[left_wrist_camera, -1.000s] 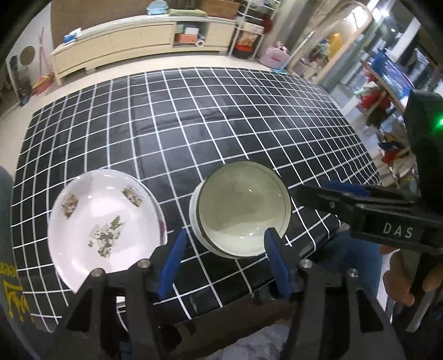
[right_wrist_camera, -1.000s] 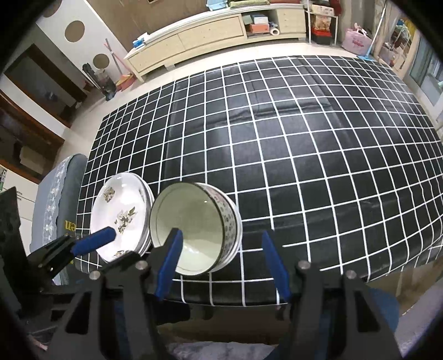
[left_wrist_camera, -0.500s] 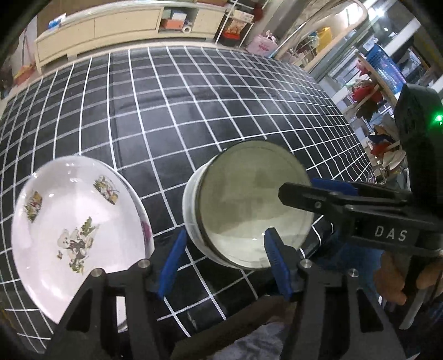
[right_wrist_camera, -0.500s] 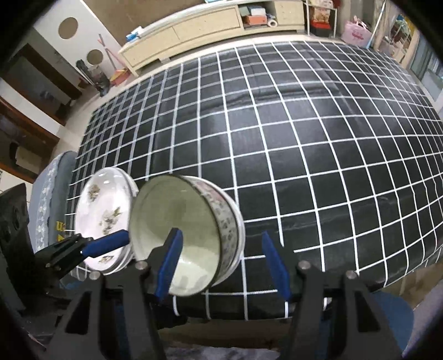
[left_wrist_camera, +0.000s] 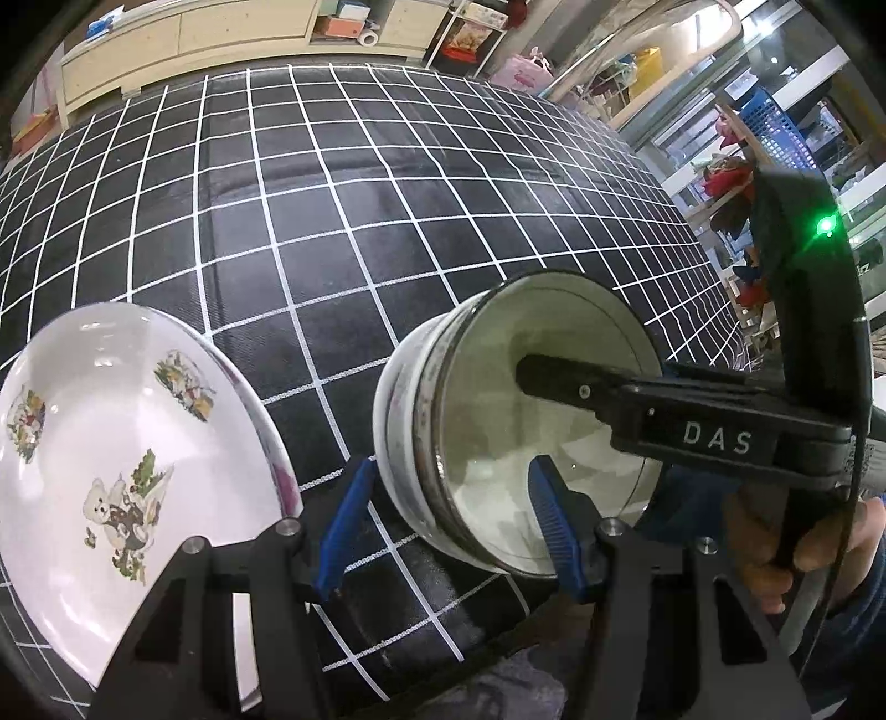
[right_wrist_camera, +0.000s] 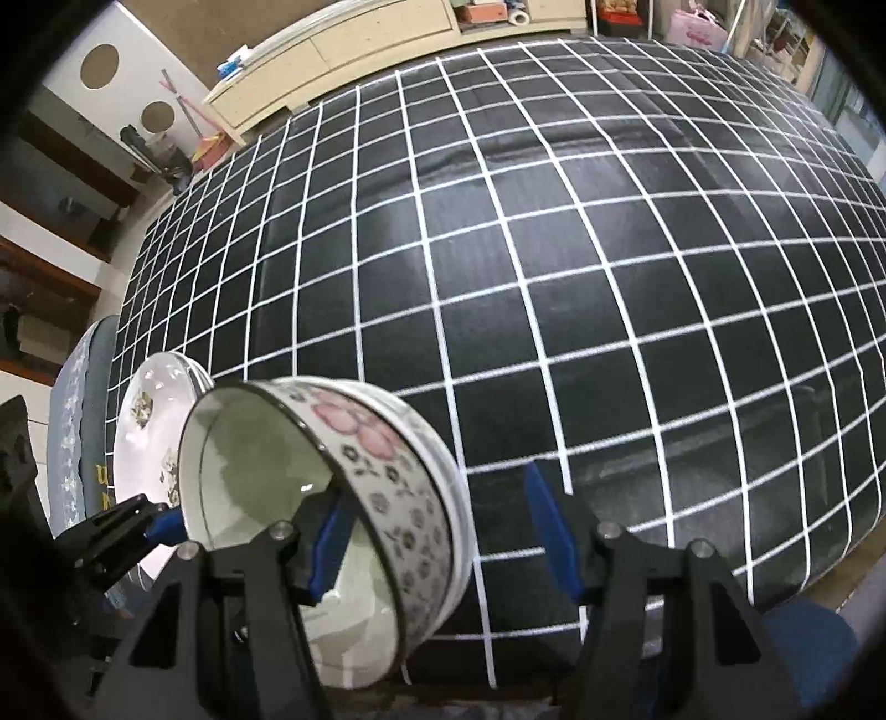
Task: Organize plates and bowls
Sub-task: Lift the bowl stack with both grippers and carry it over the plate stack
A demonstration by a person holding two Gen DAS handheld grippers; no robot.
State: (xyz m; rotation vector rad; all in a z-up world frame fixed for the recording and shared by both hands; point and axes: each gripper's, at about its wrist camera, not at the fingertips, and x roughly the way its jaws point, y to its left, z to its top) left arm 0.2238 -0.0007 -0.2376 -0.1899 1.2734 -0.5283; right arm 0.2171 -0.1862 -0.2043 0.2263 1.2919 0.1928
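A stack of flower-patterned bowls (left_wrist_camera: 443, 443) (right_wrist_camera: 387, 476) stands near the table's front edge, pale inside. Beside it on the left lies a stack of white plates (left_wrist_camera: 127, 443) (right_wrist_camera: 149, 421) with bear pictures. My left gripper (left_wrist_camera: 448, 509) is open, its blue fingers straddling the near left rim of the bowls. My right gripper (right_wrist_camera: 437, 531) is open, its left finger inside the top bowl and its right finger outside the bowl's wall. In the left wrist view the right gripper's black finger (left_wrist_camera: 576, 382) reaches into the bowl.
The table wears a black cloth with a white grid (right_wrist_camera: 554, 277) (left_wrist_camera: 360, 194). A long pale cabinet (left_wrist_camera: 194, 39) stands beyond the far edge. Shelves with clutter (left_wrist_camera: 775, 138) stand to the right. A grey chair (right_wrist_camera: 83, 421) is at the table's left.
Both grippers have moved forward and down to the bowls. The right gripper's left finger has gone inside the top bowl. Both stay open.
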